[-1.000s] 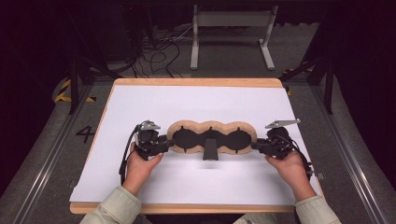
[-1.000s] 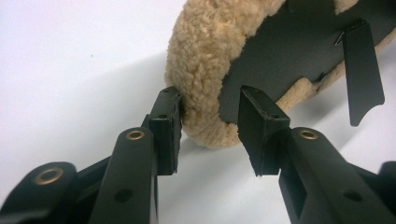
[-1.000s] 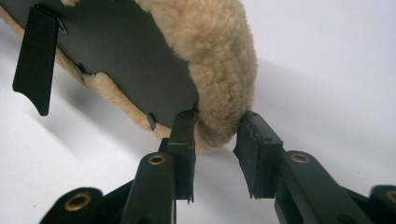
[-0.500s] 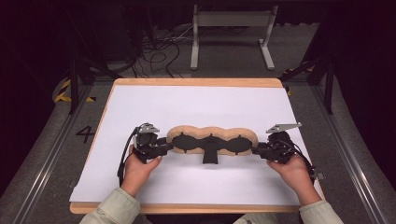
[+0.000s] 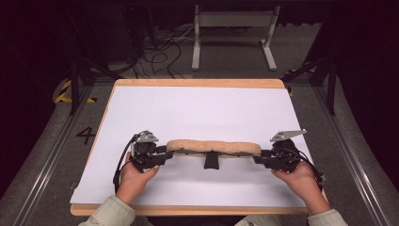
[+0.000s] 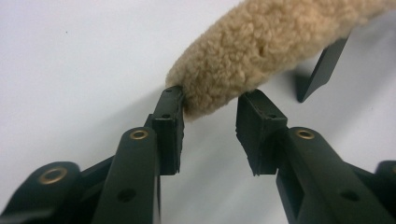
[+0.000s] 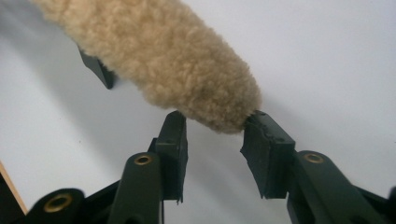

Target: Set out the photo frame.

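Observation:
A long tan fleece pad (image 5: 211, 147) stretches level between my two grippers over the white tabletop (image 5: 202, 108), fleece side toward the camera. A black tab (image 5: 211, 161) hangs from its middle. My left gripper (image 5: 165, 153) grips the left end: in the left gripper view the pad's tip (image 6: 219, 88) sits between the pads at the left gripper (image 6: 210, 100) tips. My right gripper (image 5: 258, 157) has the right end. Its jaws have just been opening, but the fleece tip (image 7: 219, 112) still touches both pads of the right gripper (image 7: 215, 123).
The wooden table rim (image 5: 197, 83) borders the white sheet. Behind the table are a metal stand (image 5: 233, 28), floor cables (image 5: 160, 52) and dark frame legs at both sides. The far half of the sheet is bare.
The pad has turned over: a second ago its black three-lobed face pointed up, now the tan fleece shows. Both hands stayed about where they were.

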`<state>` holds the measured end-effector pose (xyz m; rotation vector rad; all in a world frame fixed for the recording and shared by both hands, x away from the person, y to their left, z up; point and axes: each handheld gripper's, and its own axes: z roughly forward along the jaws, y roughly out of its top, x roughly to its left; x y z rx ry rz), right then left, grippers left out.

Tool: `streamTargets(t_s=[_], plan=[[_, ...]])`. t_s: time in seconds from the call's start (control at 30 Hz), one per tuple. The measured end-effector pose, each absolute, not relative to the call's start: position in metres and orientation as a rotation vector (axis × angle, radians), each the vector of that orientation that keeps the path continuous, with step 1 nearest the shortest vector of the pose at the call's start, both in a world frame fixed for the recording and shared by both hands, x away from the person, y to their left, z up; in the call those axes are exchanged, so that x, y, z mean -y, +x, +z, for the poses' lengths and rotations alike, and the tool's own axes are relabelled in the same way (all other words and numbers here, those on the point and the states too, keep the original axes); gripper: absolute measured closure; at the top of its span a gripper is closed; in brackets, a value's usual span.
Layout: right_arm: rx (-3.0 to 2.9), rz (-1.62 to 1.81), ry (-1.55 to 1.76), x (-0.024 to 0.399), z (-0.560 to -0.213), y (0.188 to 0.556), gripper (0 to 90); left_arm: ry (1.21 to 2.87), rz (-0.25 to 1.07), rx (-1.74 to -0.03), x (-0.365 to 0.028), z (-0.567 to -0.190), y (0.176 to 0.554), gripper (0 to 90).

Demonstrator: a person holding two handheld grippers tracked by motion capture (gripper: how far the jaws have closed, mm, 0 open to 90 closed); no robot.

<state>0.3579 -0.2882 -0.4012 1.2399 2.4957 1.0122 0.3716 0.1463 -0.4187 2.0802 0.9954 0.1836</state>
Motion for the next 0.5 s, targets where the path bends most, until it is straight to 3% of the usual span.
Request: streamTargets(t_s=[0.27, 0.4, 0.5], plan=[[-2.541, 0.996, 1.188, 0.295, -0.396, 0.357, 54.8, 2.099, 0.167, -0.963, -0.152, -0.417, 0.364, 64.2], [-2.533, 0.988, 1.149, 0.299, -0.393, 0.355, 57.1, 2.117, 0.168, -0.946, -0.154, -0.417, 0.361, 74.6], [-2.524, 0.975, 1.133, 0.301, -0.39, 0.354, 65.4, 2.149, 0.211, -0.907, -0.155, -0.415, 0.355, 87.0]])
